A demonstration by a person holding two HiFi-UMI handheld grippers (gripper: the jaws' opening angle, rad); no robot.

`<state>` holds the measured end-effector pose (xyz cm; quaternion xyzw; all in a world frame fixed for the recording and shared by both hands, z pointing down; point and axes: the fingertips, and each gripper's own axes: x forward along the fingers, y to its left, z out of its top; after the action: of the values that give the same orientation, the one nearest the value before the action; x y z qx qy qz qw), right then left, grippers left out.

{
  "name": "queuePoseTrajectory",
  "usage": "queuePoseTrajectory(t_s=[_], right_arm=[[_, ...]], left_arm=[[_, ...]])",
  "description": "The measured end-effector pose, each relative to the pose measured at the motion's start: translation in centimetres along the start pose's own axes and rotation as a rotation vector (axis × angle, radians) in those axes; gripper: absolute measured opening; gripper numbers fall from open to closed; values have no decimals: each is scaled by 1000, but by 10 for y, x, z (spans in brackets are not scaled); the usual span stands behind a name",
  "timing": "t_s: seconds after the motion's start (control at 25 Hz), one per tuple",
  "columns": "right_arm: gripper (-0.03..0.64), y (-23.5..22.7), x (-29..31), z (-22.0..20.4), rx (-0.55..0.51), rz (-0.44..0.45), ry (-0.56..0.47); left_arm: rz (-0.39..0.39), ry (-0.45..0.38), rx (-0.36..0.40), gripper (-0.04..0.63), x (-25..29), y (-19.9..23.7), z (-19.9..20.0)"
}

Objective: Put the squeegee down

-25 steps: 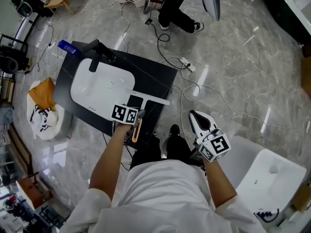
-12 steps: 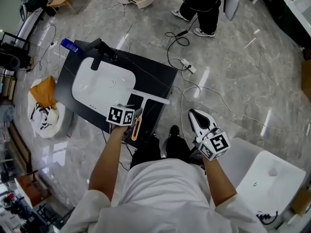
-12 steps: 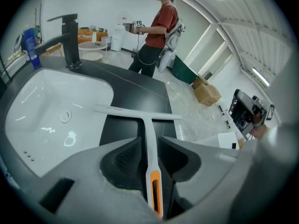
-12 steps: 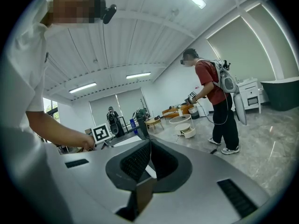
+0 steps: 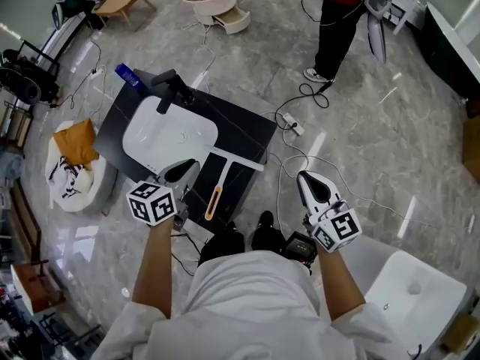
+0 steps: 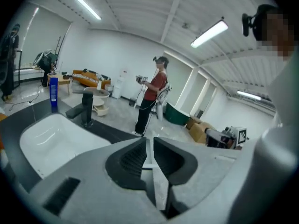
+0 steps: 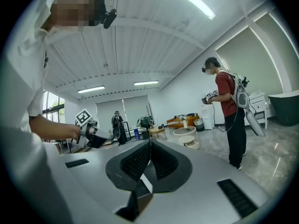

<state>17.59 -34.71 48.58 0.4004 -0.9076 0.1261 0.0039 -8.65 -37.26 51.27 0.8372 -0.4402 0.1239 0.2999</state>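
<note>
The squeegee (image 5: 218, 187), with a white blade and an orange-tipped handle, lies flat on the black counter (image 5: 247, 130) just right of the white basin (image 5: 169, 142). My left gripper (image 5: 184, 172) hovers above the counter's near edge, left of the squeegee handle and apart from it. Its jaws (image 6: 148, 141) are closing, with a narrow gap and nothing between them. My right gripper (image 5: 304, 178) hangs over the floor to the right of the counter. In the right gripper view its pads (image 7: 150, 146) meet, with nothing held.
A black faucet (image 5: 171, 88) and a blue bottle (image 5: 127, 75) stand at the counter's far side. A person (image 5: 341, 21) with grippers stands beyond. Cables (image 5: 300, 126) trail over the floor. A white bag (image 5: 75, 163) lies left and a white chair (image 5: 405, 291) stands at lower right.
My left gripper has let go of the squeegee handle, risen and drawn back to the left. The squeegee stays on the counter. The right gripper has lifted a little.
</note>
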Motion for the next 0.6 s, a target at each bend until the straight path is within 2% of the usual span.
queuePoseTrajectory(t_s=[0.12,0.32,0.6], right_arm=[[15,11,-9,25,-22,-1,-40],[15,40,-24,66,-78,-3,-109],[15,115,-65,90,-148,-37,-169]], left_arm=[[-57,-112,19,50,-33,-25,26],[-134,-312,140,18,-90,-60,57],[-226,-532,183,17,-183,-91,45]])
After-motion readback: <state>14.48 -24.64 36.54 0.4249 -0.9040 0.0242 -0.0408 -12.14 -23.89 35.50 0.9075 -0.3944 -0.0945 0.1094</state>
